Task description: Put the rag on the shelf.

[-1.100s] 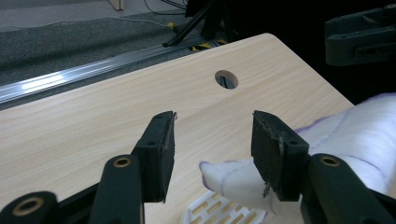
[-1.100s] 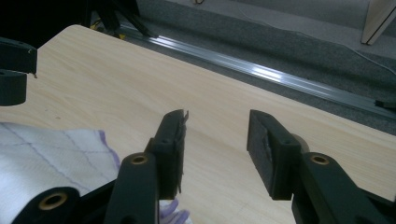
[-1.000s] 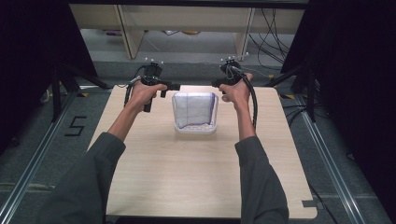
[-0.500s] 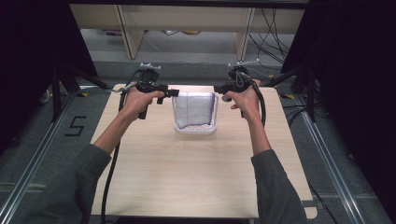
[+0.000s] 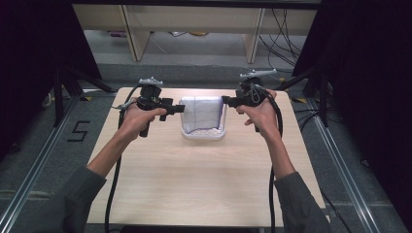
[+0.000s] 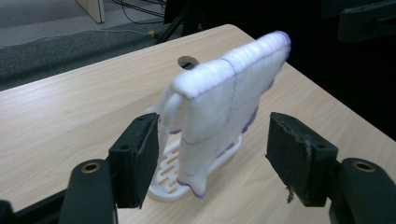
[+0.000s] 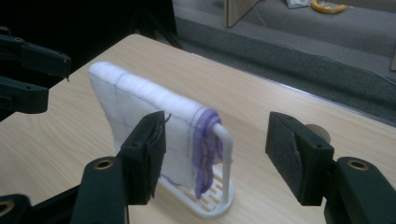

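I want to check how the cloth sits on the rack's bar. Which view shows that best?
The right gripper view: the cloth drapes over the white rack, its purple edge bunched at the bar's end. The left gripper view shows the opposite end; the high view shows the top only.

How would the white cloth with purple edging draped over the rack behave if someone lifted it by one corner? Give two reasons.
The white cloth with purple edging would probably flop and hang, since it already sags over the white plastic rack. It looks light, as the slim rack stands upright under it. Tugging sideways might tip that rack.
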A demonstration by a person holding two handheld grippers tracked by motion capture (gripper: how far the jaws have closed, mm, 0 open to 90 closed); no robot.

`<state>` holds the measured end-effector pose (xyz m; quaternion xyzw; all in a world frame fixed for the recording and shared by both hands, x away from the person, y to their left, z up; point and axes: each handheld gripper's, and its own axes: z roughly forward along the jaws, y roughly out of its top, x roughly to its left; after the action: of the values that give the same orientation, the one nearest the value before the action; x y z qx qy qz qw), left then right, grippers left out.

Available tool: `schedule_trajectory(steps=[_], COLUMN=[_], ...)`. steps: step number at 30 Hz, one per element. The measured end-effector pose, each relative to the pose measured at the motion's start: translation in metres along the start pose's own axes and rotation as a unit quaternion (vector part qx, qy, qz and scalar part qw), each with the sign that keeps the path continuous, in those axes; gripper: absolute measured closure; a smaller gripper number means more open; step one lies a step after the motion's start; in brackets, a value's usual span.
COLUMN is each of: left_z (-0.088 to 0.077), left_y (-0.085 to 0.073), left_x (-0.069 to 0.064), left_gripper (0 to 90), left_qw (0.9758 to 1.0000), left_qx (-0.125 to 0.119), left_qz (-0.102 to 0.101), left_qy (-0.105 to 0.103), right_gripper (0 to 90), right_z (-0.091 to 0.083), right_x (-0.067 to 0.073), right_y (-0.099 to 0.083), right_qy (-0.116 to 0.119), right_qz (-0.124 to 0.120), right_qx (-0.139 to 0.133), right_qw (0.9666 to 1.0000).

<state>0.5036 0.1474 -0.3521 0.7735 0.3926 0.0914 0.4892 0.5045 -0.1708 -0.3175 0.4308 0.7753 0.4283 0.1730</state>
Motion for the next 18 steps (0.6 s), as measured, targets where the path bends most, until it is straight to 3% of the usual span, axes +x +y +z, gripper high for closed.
schedule_trajectory(steps=[3,4,8,18], left_z=[-0.003,-0.005,-0.013,-0.03], left_y=[-0.005,-0.007,-0.013,-0.033], left_x=[-0.005,-0.008,-0.012,-0.02], left_gripper=[33.7,33.6,33.6,33.4], left_qw=[0.9999,0.9999,0.9997,0.9993], left_qx=[0.002,0.001,-0.008,-0.015], left_qz=[0.011,0.015,0.023,0.03], left_qy=[0.001,0.001,0.0,-0.018], right_gripper=[39.1,39.0,38.7,38.3], right_z=[-0.006,-0.007,-0.014,-0.029], right_x=[0.005,0.005,0.009,0.019], right_y=[-0.004,-0.005,-0.014,-0.037], right_qy=[0.002,-0.002,0.005,0.011], right_qz=[0.002,-0.007,0.002,-0.009], right_qx=[-0.002,-0.004,-0.005,-0.014], right_qw=[1.0,1.0,1.0,0.9998])
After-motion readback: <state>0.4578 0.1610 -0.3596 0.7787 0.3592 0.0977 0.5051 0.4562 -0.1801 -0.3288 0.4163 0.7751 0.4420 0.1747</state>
